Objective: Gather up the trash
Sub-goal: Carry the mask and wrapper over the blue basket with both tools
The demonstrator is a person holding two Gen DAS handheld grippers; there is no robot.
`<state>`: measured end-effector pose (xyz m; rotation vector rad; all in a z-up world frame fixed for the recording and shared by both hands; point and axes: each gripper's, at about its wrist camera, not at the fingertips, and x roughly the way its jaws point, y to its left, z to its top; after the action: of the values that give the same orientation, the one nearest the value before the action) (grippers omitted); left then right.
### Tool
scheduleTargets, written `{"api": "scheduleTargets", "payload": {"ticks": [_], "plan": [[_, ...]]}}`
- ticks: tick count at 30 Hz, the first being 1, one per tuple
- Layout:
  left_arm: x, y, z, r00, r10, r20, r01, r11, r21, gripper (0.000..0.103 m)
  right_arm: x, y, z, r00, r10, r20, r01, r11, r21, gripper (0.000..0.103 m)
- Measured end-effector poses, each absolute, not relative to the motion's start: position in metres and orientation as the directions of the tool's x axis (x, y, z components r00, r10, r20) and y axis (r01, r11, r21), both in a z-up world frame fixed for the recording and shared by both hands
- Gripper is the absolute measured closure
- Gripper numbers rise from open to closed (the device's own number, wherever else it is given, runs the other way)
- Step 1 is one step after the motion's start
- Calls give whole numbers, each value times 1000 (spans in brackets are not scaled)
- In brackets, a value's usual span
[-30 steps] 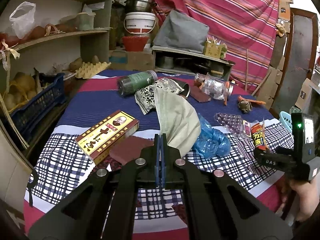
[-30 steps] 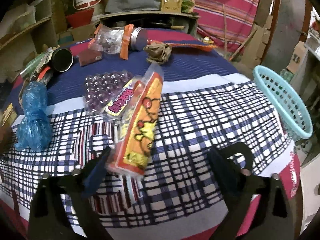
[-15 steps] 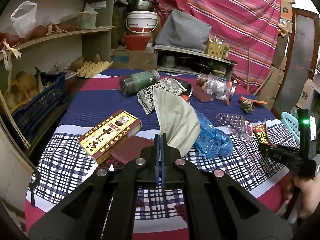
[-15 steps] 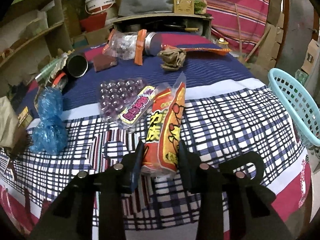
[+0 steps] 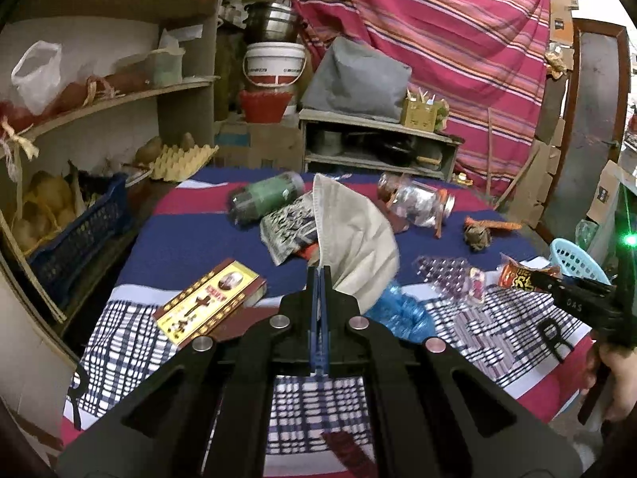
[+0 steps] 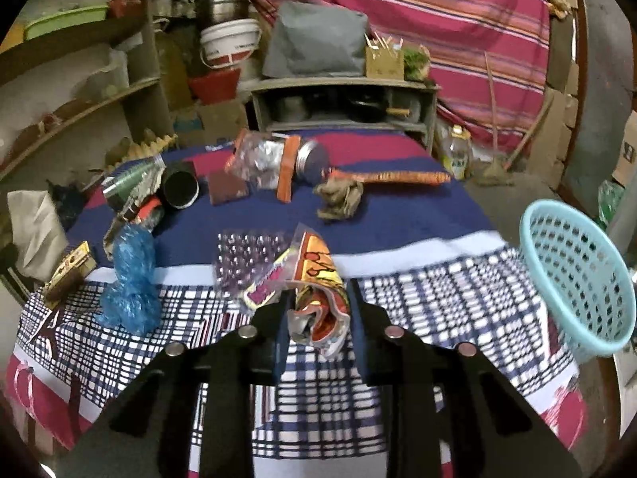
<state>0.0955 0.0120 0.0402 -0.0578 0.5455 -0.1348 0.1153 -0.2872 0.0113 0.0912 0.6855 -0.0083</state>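
Note:
My right gripper (image 6: 318,306) is closing on an orange-and-yellow snack wrapper (image 6: 318,275); the wrapper is crumpled between the pads and lifted off the checked tablecloth (image 6: 430,279). The left wrist view shows that wrapper (image 5: 517,277) at the far right, held out by the right gripper. My left gripper (image 5: 319,275) is shut on a beige cloth bag (image 5: 354,231), which stands up from its fingertips above the table. A light blue mesh basket (image 6: 577,271) sits off the table's right edge.
On the table lie a crumpled blue plastic bag (image 6: 131,279), a purple bubble packet (image 6: 247,255), a yellow-and-red box (image 5: 211,302), a green bottle (image 5: 266,199), a clear jar (image 5: 418,203) and a brown paper wad (image 6: 340,197). Shelves stand to the left.
The right jaws went from wide to closed on the snack wrapper and raised it off the cloth. The left gripper rose a little, lifting the beige bag.

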Motion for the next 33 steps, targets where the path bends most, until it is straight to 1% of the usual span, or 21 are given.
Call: {"api": "scheduleTargets", "payload": {"ticks": [2,5,11,19,22,26,30,33], "plan": [[98,6,45,849,-152,-506,122,988,-92,103,116,-292,15,782,31,-622,17,997,70,77],[104,-5,51,851,-164,-499,135,986,-93,103,119,-304,18,786,64,-615,-8,996,94,77],[121,-41,57,838,-207,-504,188,978,-89,103,123,-331,21,791,86,-605,-11,992,127,77],[149,-119,61,816,-295,-498,299,951,-75,103,121,-387,33,816,62,-575,21,990,137,77],[158,-156,62,800,-339,-494,353,933,-67,103,119,-413,41,825,28,-564,55,990,130,77],[167,-209,64,776,-409,-480,430,900,-73,103,112,-459,49,829,-54,-557,136,985,106,77],[171,-266,61,742,-476,-472,505,860,-75,103,103,-507,47,810,-151,-567,229,971,68,77],[171,-309,54,709,-523,-473,561,825,-72,103,95,-544,40,786,-201,-584,297,952,72,77]]}}
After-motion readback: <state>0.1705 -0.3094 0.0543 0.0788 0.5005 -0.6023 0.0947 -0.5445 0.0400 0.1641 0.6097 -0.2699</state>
